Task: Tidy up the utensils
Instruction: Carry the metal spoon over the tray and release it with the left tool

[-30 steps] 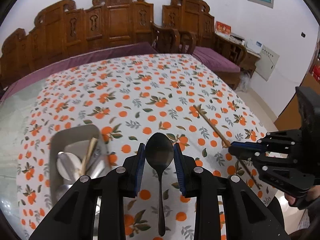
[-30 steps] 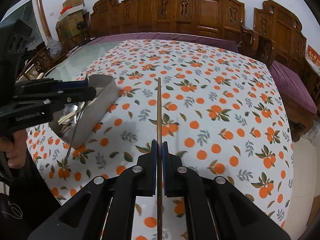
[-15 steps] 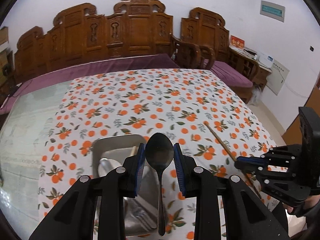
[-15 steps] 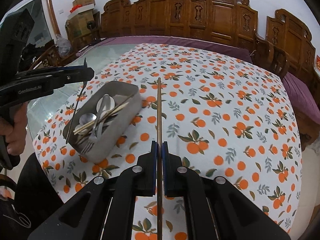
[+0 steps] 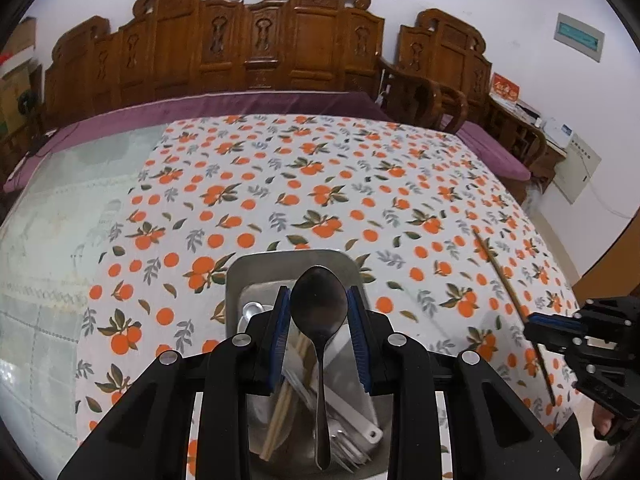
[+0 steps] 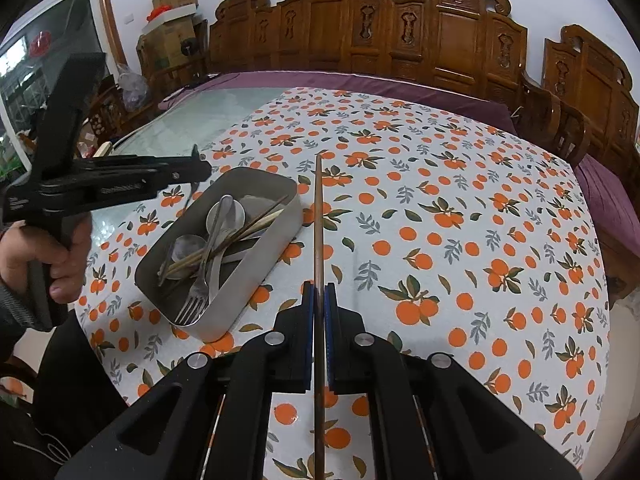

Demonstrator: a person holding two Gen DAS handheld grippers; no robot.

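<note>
A spoon [image 5: 319,308] was found clamped in the left gripper [image 5: 319,330] jaws, apparently above the tray [image 5: 291,261] on the bench [image 5: 248,184]. A chopstick [image 6: 319,240] was clamped in the right gripper [image 6: 319,334], beside the tray. Depositing was judged in hand; release over the tray is called for next.

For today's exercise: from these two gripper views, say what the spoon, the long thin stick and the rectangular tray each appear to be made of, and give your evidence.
The dark grey spoon held in the left gripper looks like polished metal: its bowl shows soft reflections.
The long brown chopstick in the right gripper seems wood or bamboo: matte, no shine.
The rectangular silver tray appears brushed stainless steel: dull grey sheen, thin rounded walls.
</note>
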